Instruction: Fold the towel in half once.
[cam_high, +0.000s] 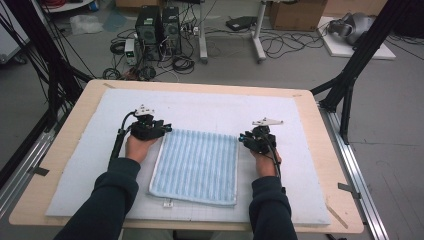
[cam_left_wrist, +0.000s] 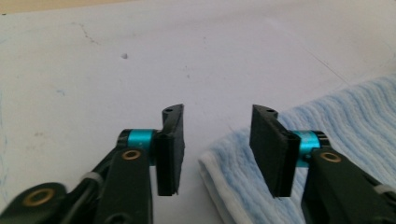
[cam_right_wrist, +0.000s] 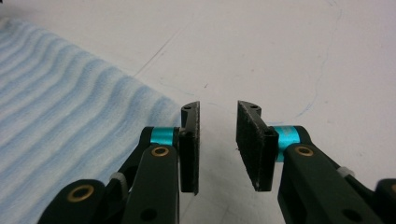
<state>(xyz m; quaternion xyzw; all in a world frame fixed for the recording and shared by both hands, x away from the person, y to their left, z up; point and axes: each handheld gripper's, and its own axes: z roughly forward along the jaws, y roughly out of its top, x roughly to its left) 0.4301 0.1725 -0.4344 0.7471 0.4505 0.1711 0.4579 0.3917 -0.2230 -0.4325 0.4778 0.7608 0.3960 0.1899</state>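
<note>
Two hand-held tongs sit at the far corners of a folded blue towel (cam_high: 196, 166) on a desk (cam_high: 320, 165).

High view: left tongs (cam_high: 165, 129) and right tongs (cam_high: 243, 138) flank the towel. Left gripper view: tongs (cam_left_wrist: 216, 140) part open, empty, straddling the corner. Right gripper view: tongs (cam_right_wrist: 217, 140) narrow, empty, beside the towel (cam_right_wrist: 70, 126); closing here would likely miss the cloth.
</note>
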